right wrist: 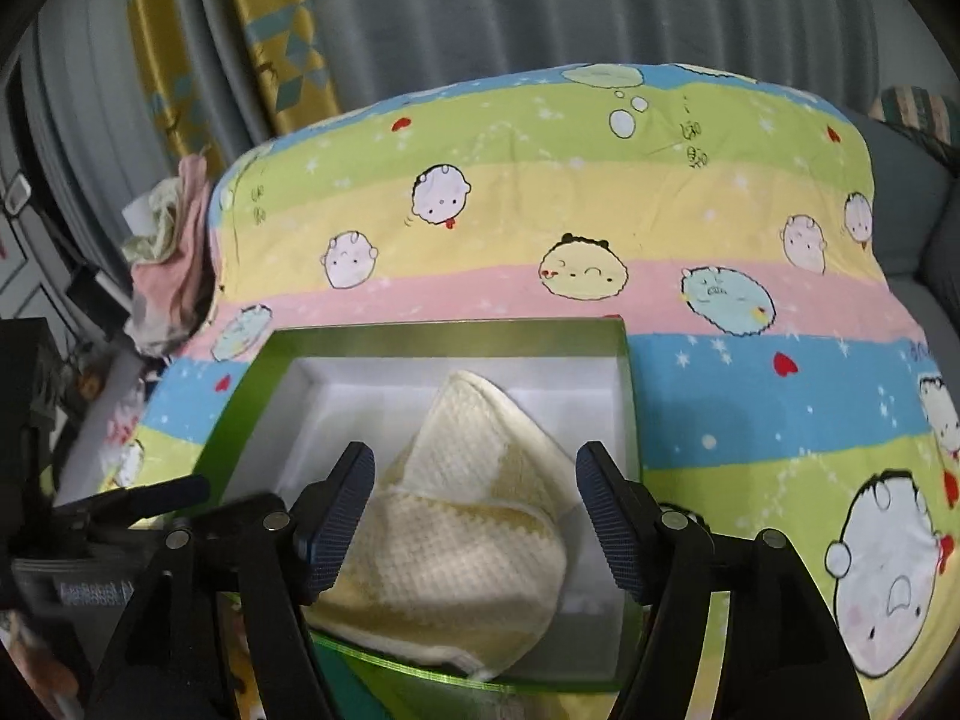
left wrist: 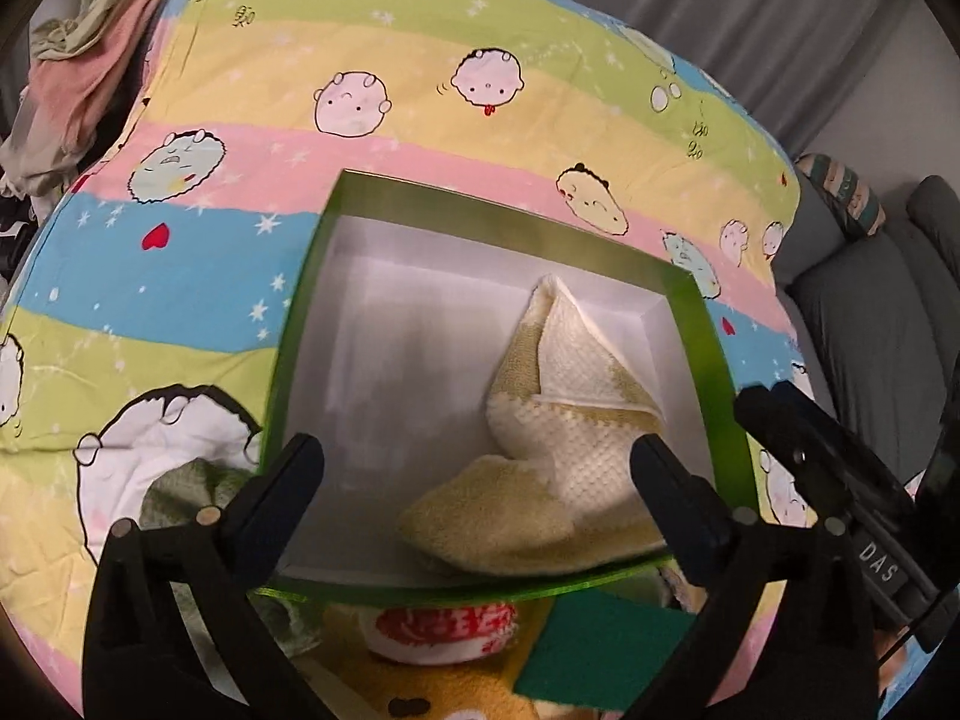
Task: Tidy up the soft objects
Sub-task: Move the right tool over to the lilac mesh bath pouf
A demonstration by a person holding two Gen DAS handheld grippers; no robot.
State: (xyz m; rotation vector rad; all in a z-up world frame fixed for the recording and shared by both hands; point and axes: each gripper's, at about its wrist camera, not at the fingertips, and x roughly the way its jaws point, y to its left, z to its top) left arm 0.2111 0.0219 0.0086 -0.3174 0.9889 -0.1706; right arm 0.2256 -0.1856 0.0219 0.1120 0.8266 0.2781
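Both the left gripper (left wrist: 477,474) and right gripper (right wrist: 474,519) hover spread wide and empty over the cream-and-yellow waffle-knit towel (right wrist: 444,546), crumpled toward three o'clock inside the green-rimmed white box (right wrist: 432,333) on the cartoon-print striped bedspread (right wrist: 540,204).

1. The left wrist camera is looking steeply down, close over the green box (left wrist: 714,360), from its near edge.
2. The right wrist camera is facing likewise; the left gripper (right wrist: 120,516) is showing at nine o'clock.
3. Both are sharing the box and the striped quilt (left wrist: 420,90).
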